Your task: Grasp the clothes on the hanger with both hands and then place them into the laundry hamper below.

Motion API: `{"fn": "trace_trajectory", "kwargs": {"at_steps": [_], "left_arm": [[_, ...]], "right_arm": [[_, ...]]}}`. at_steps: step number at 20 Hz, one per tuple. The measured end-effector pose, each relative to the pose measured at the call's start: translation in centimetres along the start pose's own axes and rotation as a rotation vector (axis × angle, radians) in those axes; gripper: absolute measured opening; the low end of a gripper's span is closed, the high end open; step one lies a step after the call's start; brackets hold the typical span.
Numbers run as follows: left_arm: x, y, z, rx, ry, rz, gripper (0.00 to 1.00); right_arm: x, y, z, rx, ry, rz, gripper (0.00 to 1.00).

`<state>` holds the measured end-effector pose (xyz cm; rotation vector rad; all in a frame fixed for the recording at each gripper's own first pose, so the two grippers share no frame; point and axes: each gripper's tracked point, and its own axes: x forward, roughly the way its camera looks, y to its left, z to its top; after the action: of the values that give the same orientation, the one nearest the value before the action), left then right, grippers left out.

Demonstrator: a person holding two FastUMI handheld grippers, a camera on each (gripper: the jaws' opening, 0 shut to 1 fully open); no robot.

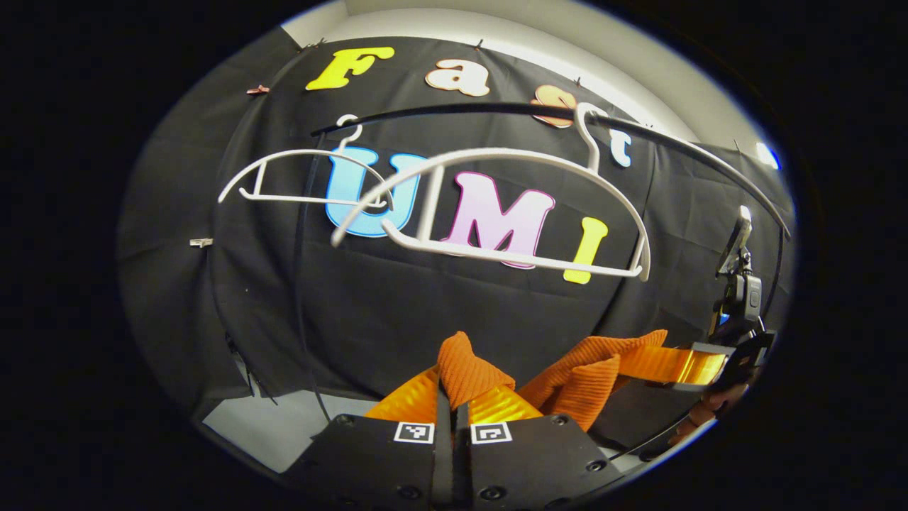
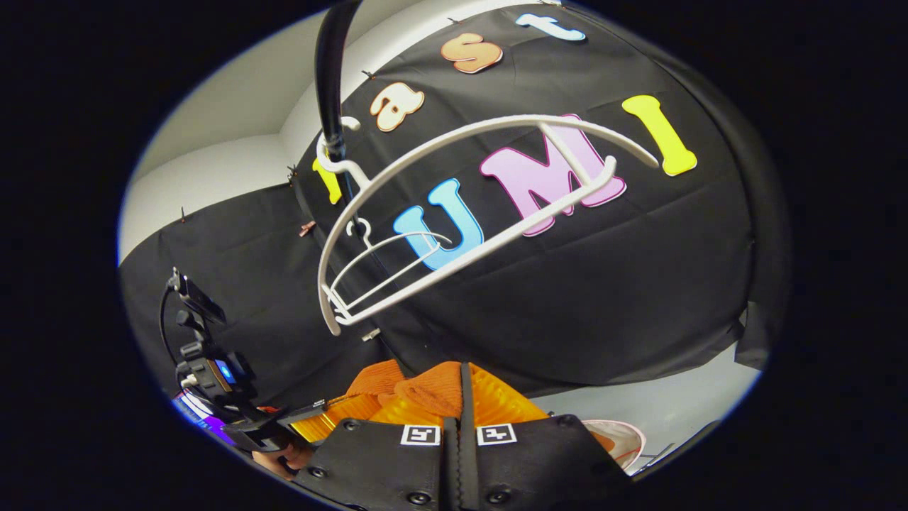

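**Desk:** Black cloth backs the booth, with a dark rail arching across it and two white hangers dangling bare. Where is the garment?

**Photographer:** Off the hangers. The orange knitted garment stretches between the two grippers, well below the nearer hanger, at about six o'clock from it.

**Desk:** Which way does it run?

**Photographer:** Its long axis runs from gripper to gripper. From the left gripper it stretches toward three o'clock, to the right gripper. In the right gripper view, the right gripper has the cloth bunched at its tips, trailing toward nine o'clock, to the left gripper.

**Desk:** Their grip?

**Photographer:** Both are clamped on the cloth, one fold pinched at each end. Neither is nearer; they share it.

**Desk:** The hamper?

**Photographer:** I cannot make it out. A pale rounded rim sits at five o'clock in the right gripper view, but what it is I cannot tell.

**Desk:** The fabric?

**Photographer:** Ribbed, soft, sagging slightly mid-span. Likely next: lower both ends together.
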<state>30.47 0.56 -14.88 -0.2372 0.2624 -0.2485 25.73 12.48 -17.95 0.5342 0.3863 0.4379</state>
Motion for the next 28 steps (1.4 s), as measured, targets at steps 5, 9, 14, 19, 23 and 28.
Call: {"fn": "trace_trajectory", "kwargs": {"at_steps": [5,9,14,19,23,28], "left_arm": [[2.5,-2.6,-5.5,0.053,0.047,-0.074,0.05],[4.8,-2.3,-10.8,0.035,0.127,-0.053,0.05],[7.2,-0.4,-18.2,0.044,0.260,0.016,0.05],[9.4,2.7,-26.0,0.083,0.415,0.093,0.05],[9.6,4.9,-31.6,0.084,0.571,0.168,0.05],[9.6,4.7,-35.1,0.027,0.666,0.165,0.49]], "right_arm": [[1.3,-4.4,-4.3,0.034,0.035,-0.039,0.05],[3.0,-8.7,-8.3,0.104,0.095,-0.081,0.05],[4.6,-15.0,-14.9,0.060,0.233,-0.204,0.04],[4.5,-21.9,-21.7,-0.066,0.421,-0.348,0.05],[4.1,-24.2,-25.9,-0.105,0.542,-0.395,0.07],[2.9,-27.6,-27.7,-0.136,0.611,-0.525,0.74]]}}
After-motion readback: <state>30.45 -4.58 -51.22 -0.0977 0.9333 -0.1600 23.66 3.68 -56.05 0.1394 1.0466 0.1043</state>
